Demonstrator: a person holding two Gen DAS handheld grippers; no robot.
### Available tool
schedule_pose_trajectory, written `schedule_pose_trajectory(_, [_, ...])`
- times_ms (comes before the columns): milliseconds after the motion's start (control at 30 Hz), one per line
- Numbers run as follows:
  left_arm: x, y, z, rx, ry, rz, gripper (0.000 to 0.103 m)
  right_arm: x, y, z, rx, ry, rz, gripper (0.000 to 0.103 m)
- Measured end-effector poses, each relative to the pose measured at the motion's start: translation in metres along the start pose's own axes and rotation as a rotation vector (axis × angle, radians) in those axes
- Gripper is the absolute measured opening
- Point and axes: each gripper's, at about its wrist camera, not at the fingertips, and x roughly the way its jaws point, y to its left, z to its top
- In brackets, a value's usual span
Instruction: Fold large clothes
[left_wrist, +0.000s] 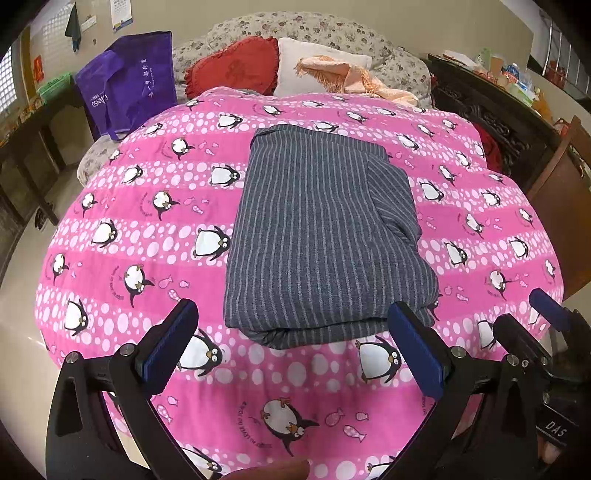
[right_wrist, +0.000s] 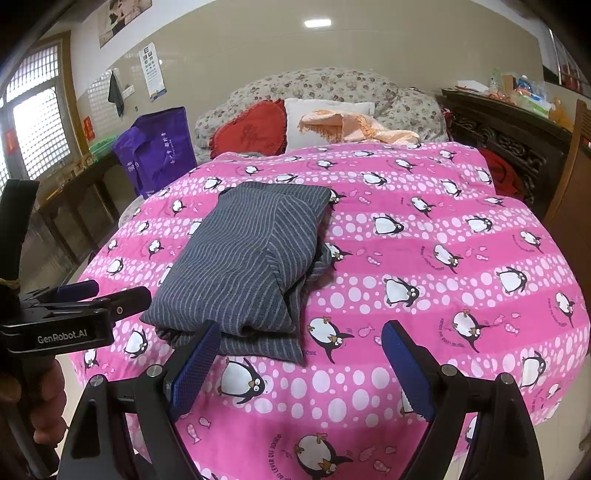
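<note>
A dark grey garment with thin light stripes (left_wrist: 317, 229) lies folded into a thick rectangle on the pink penguin quilt (left_wrist: 147, 221). In the right wrist view the same garment (right_wrist: 243, 266) lies left of centre, on the quilt (right_wrist: 424, 258). My left gripper (left_wrist: 291, 339) hovers over the garment's near edge, open, with nothing between its blue pads. My right gripper (right_wrist: 299, 362) is open too, just past the garment's near right corner, holding nothing. The left gripper's body (right_wrist: 62, 325) shows at the left of the right wrist view, held by a hand (right_wrist: 44, 406).
A purple tote bag (left_wrist: 129, 85) stands at the far left of the bed. A red heart cushion (left_wrist: 236, 70), a white pillow (left_wrist: 295, 62) and a peach blanket (left_wrist: 351, 77) lie at the head. A dark carved cabinet (left_wrist: 498, 118) runs along the right.
</note>
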Motion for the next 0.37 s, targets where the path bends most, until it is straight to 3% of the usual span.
schedule_pose_trajectory(367, [-0.0007,-0.0023,-0.0051,0.011,-0.019,-0.021,0.102,0.0025,0.0012,-0.0023,0.005,0.007,0.003,0.087])
